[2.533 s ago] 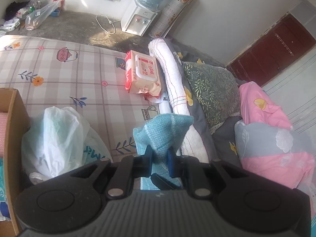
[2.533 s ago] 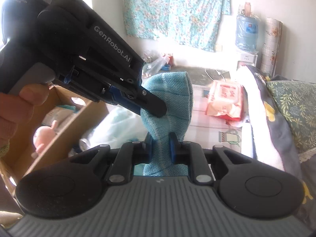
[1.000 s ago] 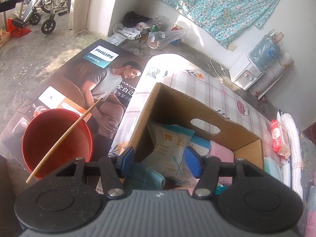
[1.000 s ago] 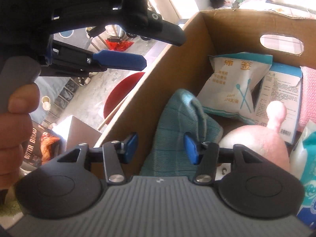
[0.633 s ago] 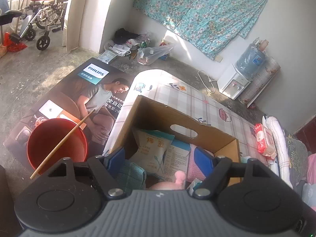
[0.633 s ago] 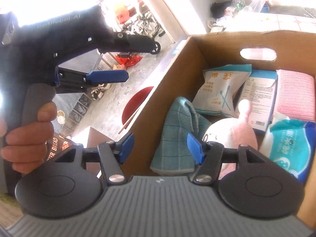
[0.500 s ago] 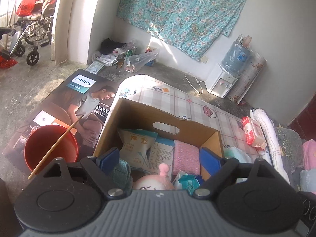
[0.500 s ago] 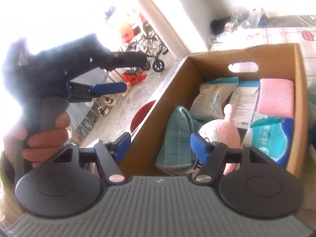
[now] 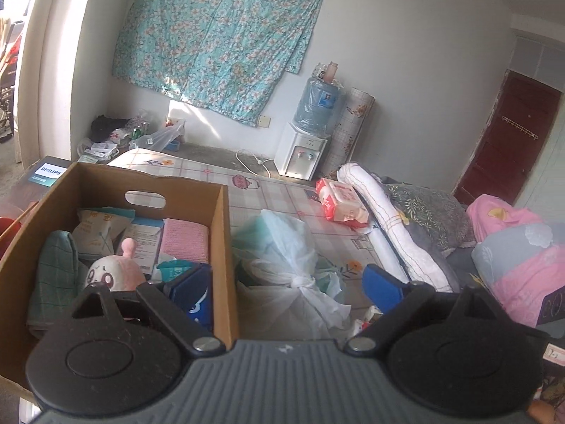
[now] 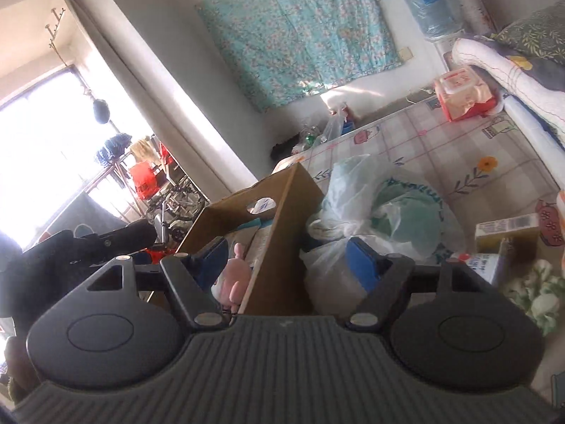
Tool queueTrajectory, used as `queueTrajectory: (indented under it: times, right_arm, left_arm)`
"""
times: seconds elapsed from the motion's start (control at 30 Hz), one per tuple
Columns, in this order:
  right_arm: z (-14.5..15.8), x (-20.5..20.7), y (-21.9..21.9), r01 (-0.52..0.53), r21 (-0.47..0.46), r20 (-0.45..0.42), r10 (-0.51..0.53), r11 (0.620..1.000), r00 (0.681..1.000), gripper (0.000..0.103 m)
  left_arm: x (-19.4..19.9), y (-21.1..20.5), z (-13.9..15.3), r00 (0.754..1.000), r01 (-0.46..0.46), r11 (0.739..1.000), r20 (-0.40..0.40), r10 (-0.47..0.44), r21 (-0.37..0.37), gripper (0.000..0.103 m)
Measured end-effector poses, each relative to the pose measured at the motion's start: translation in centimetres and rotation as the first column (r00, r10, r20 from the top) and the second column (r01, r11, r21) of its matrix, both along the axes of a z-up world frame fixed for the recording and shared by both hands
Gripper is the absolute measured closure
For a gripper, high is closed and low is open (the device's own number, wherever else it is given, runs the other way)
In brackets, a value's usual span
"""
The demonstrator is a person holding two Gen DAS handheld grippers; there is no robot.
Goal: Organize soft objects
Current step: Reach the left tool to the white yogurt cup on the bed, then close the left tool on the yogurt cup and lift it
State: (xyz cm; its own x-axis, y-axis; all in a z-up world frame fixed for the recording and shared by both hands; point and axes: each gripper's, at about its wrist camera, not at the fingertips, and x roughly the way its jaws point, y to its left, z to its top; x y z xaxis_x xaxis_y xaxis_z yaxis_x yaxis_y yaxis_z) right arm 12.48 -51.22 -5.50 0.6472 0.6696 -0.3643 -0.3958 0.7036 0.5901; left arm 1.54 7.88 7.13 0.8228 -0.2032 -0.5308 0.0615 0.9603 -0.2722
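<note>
A cardboard box (image 9: 222,212) stands on the checked mattress (image 9: 282,194). Inside it lie a teal knitted cloth (image 9: 56,265), a pink plush toy (image 9: 113,272), a pink towel (image 9: 185,235) and white packets (image 9: 99,226). My left gripper (image 9: 286,288) is open and empty above the box's right wall. My right gripper (image 10: 289,259) is open and empty, straddling the same box wall (image 10: 282,243). The plush toy (image 10: 233,275) shows between its fingers. A tied plastic bag (image 9: 286,247) of soft things lies right of the box, also in the right wrist view (image 10: 374,205).
A wet-wipes pack (image 9: 340,199) lies further back on the mattress, beside a rolled white blanket (image 9: 388,226), a grey pillow (image 9: 427,219) and pink bedding (image 9: 515,254). A small carton (image 10: 508,229) and a floral cloth (image 10: 533,296) lie at the right. A water dispenser (image 9: 303,152) stands by the wall.
Both grippers let go of the teal cloth, which now lies in the box. Both have pulled back and swung right toward the mattress, jaws opened wider.
</note>
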Motion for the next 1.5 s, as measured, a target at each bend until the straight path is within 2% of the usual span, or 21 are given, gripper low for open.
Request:
queueTrajectory:
  times: [0.1,0.2,0.33,0.47,0.57,0.67,0.73,0.87,0.93,1.1,1.2,1.33,1.5]
  right_arm:
    - [-2.4,-0.5,-3.7,0.119,-0.039,-0.001,-0.119,0.992,0.993,0.029]
    - [-4.9,-0.5,-7.4,0.205,-0.045,-0.043,-0.207,0.978,0.977,0.029]
    - [-7.2,-0.3,-10.7,0.272,-0.053,-0.079,-0.275,0.961,0.958,0.030]
    - [-8.9,0.7,-12.6,0.289,-0.037,-0.114,-0.291,0.957,0.950,0.032]
    - [-9.5,1.9,-13.1,0.280,-0.019,-0.140,-0.280,0.960,0.950,0.035]
    - [-9.6,2.6,-12.9,0.240,0.015,-0.165,-0.235,0.971,0.958,0.040]
    - [-10.1,3.7,-12.5,0.209,0.038,-0.180,-0.199,0.977,0.963,0.048]
    - [-11.3,6.7,-11.2,0.156,0.099,-0.229,-0.130,0.983,0.965,0.056]
    - [-11.8,8.2,-10.5,0.144,0.101,-0.251,-0.115,0.984,0.961,0.059]
    - [-13.8,11.1,-9.3,0.105,0.163,-0.330,-0.046,0.981,0.943,0.065]
    - [-14.5,12.0,-8.8,0.069,0.198,-0.353,0.005,0.978,0.936,0.066]
    - [-14.8,12.3,-8.5,0.062,0.220,-0.366,0.023,0.974,0.930,0.066]
    - [-15.3,12.1,-9.0,0.062,0.248,-0.378,0.038,0.967,0.925,0.066]
  left_arm:
    - [-0.5,-4.0,-1.0,0.998,0.060,0.997,0.019,-0.061,0.048,0.007]
    - [-0.3,-7.9,-2.6,0.988,0.154,0.985,-0.003,-0.154,0.078,0.007]
    - [-0.1,-12.4,-5.2,0.973,0.231,0.963,-0.022,-0.230,0.139,0.008]
    - [0.3,-15.9,-7.8,0.970,0.240,0.943,-0.019,-0.242,0.231,0.009]
    - [0.7,-17.4,-9.4,0.970,0.242,0.935,-0.026,-0.243,0.259,0.010]
    - [1.6,-17.8,-10.3,0.973,0.228,0.940,-0.038,-0.226,0.254,0.019]
    - [2.0,-18.0,-10.7,0.976,0.217,0.942,-0.036,-0.215,0.256,0.032]
    - [2.8,-18.9,-11.5,0.976,0.215,0.932,-0.026,-0.217,0.292,0.047]
    - [3.4,-19.4,-11.9,0.973,0.227,0.927,-0.034,-0.227,0.299,0.060]
    - [5.2,-20.7,-13.0,0.967,0.256,0.914,-0.079,-0.244,0.314,0.071]
    - [6.1,-21.4,-13.5,0.962,0.274,0.901,-0.107,-0.253,0.337,0.078]
    - [6.8,-22.0,-14.0,0.958,0.285,0.890,-0.130,-0.255,0.356,0.087]
    - [7.1,-22.6,-14.4,0.960,0.280,0.882,-0.138,-0.245,0.379,0.090]
